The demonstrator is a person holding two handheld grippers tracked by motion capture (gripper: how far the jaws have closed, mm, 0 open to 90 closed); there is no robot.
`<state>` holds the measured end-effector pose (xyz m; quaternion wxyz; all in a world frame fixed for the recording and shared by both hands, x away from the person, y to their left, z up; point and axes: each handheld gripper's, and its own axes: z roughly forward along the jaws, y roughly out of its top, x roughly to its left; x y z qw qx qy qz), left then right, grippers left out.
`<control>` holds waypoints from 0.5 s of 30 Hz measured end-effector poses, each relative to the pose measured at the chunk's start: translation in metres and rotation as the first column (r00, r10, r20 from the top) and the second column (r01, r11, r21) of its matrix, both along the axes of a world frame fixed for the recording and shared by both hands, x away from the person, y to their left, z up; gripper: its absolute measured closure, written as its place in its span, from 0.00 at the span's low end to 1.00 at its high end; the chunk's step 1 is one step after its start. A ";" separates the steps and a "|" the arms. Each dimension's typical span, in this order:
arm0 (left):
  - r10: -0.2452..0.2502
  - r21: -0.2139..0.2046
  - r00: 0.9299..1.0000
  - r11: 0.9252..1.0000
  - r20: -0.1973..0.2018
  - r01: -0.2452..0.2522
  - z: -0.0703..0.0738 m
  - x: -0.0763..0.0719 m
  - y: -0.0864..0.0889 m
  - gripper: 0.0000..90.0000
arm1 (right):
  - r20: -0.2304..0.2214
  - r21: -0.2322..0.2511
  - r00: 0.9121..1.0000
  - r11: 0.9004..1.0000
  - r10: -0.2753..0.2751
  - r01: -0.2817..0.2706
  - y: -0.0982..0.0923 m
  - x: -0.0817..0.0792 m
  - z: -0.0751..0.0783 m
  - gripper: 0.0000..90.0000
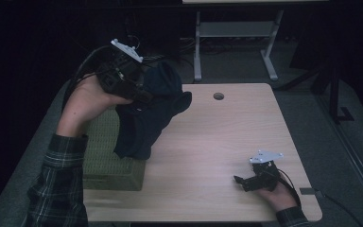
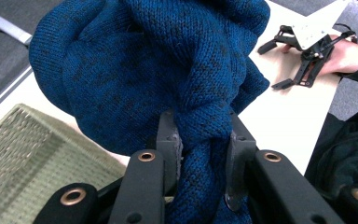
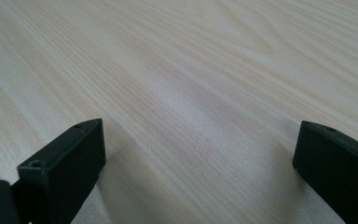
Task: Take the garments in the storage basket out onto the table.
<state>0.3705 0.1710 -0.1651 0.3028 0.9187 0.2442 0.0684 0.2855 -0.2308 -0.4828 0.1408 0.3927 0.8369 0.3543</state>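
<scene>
A dark blue knitted garment [image 1: 149,109] hangs in the air over the left part of the table, its lower end reaching down to the green basket [image 1: 105,156]. My left gripper [image 1: 139,92] is raised at the upper left and shut on a bunched fold of the blue knit [image 2: 186,70]; in the left gripper view the fold is pinched between both pads [image 2: 204,142]. My right gripper [image 1: 240,181] rests low on the table near the front right corner, jaws wide open with bare wood between them [image 3: 198,154].
The light wooden table [image 1: 227,137] has a round cable hole [image 1: 218,96] near its far edge. The woven green basket [image 2: 32,158] stands at the front left. A white desk frame [image 1: 236,33] stands on the dark floor beyond the table.
</scene>
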 end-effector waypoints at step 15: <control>-0.073 0.000 0.997 0.997 -0.018 0.073 -0.017 0.005 -0.046 0.80 | 0.003 -0.002 1.000 1.000 0.001 -0.001 0.000 0.000 0.000 0.02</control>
